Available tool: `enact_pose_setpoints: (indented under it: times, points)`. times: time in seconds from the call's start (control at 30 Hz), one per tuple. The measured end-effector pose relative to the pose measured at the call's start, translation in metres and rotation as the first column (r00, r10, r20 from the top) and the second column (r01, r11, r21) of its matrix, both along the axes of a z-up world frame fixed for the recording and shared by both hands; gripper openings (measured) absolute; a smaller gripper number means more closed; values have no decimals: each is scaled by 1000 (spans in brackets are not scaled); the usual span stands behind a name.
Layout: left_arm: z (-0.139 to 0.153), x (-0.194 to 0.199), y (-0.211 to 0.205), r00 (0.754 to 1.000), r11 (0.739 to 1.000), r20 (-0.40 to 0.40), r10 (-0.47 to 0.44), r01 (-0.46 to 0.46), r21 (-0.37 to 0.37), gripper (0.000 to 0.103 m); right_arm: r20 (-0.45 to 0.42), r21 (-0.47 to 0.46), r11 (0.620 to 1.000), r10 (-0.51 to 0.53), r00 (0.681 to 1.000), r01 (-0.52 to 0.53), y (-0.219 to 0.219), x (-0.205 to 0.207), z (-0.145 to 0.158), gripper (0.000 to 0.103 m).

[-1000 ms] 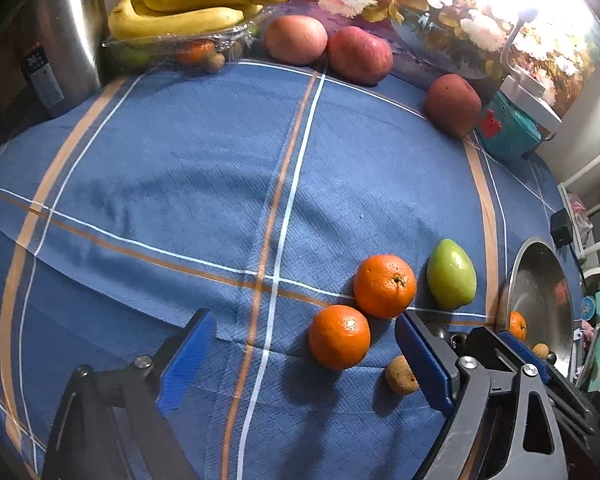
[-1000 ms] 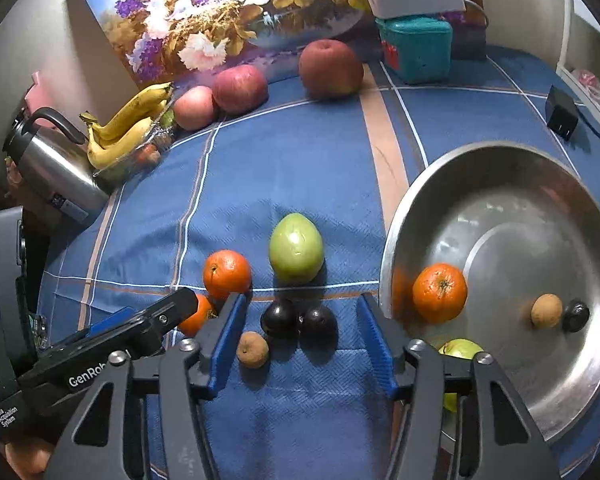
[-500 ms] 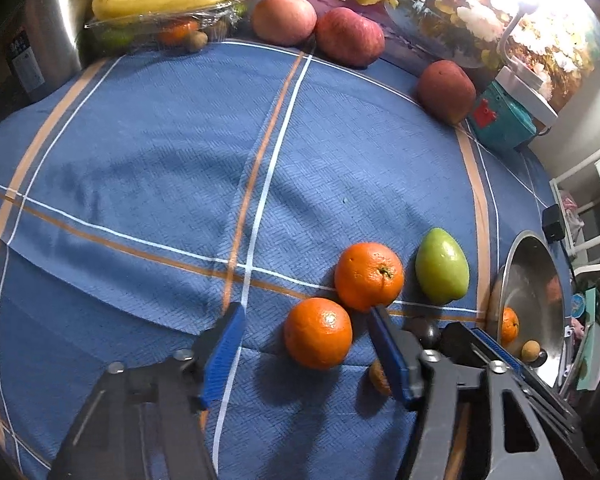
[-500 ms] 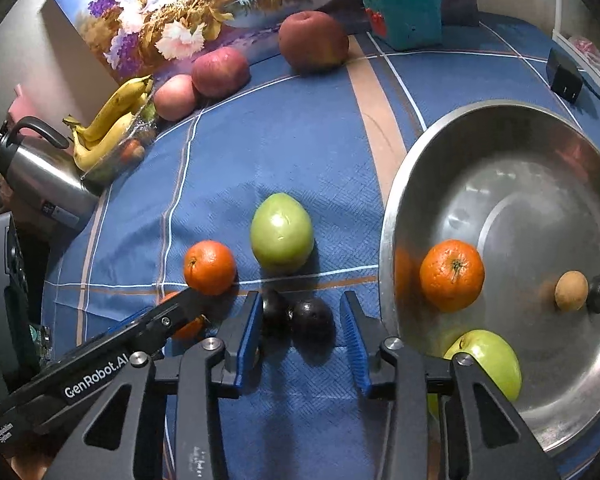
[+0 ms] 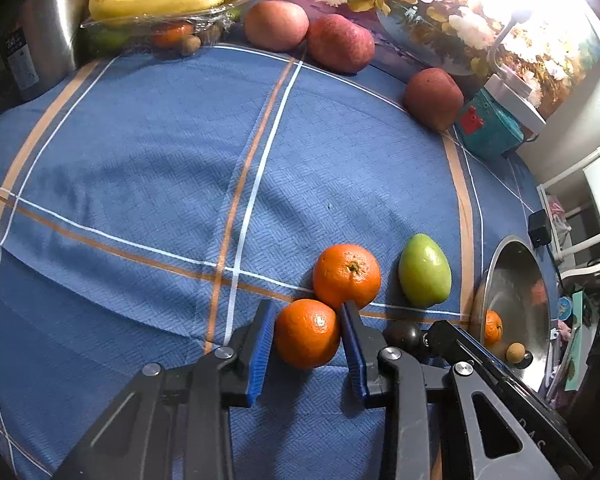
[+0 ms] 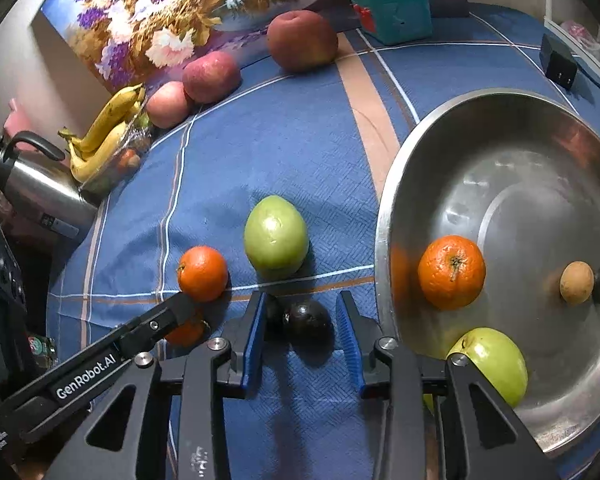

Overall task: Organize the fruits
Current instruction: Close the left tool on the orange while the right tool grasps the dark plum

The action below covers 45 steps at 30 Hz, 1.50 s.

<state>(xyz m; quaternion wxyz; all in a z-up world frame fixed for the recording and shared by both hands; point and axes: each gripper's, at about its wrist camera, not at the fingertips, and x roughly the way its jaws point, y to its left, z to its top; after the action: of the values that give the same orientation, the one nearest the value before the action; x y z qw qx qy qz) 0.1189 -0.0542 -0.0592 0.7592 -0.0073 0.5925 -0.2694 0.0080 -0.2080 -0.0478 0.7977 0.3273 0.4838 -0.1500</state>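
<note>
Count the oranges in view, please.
3 clear: one between the left gripper fingers, one just beyond it, one in the bowl. The wrapped tray may hide another.

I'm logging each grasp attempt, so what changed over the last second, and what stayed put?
The left gripper advanced and narrowed around the near orange, pads at its sides. The right gripper advanced and narrowed around the dark fruit, a gap remaining on the right. The far orange, the green fruit and the bowl stayed put.

black-framed left gripper [image 5: 307,334] and right gripper [image 6: 302,324], blue ribbed pads, silver screws.
</note>
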Motion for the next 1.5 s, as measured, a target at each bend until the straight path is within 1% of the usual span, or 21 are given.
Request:
enact_pose_setpoints:
  times: [0.17,0.33,0.53,0.7,0.77,0.9,1.03,1.13,1.3,1.5]
  points:
    - [2,3,4,1000,1000,5,13,-13,2,36,-16,-2,1000,-9,1000,9,0,0,-2,32]
    - [4,2,6,1000,1000,10,14,-14,4,36,-17,29,999,-21,1000,21,-3,0,-8,32]
    - [5,2,8,1000,1000,12,18,-18,5,36,-12,43,999,-26,1000,26,-2,-1,-7,32]
    - [6,2,8,1000,1000,14,22,-23,6,36,-3,63,997,-37,999,37,-3,-2,-6,27]
    - [6,2,7,1000,1000,14,21,-21,6,36,-4,67,997,-40,999,40,-4,-3,-7,22]
    - [7,3,9,1000,1000,19,24,-24,7,36,1,82,995,-48,999,47,-6,-4,-8,21]
    - [12,3,11,999,999,32,34,-34,7,36,10,78,996,-53,999,52,-7,-6,-5,21]
    - [20,3,11,998,999,47,42,-43,4,36,25,86,995,-61,998,59,-10,-8,0,21]
    - [36,1,14,995,999,78,54,-54,0,36,79,71,995,-70,994,64,-13,-13,20,21]
    - [52,0,18,991,998,122,60,-60,-2,36,122,-5,998,-68,990,69,-12,-16,47,21]
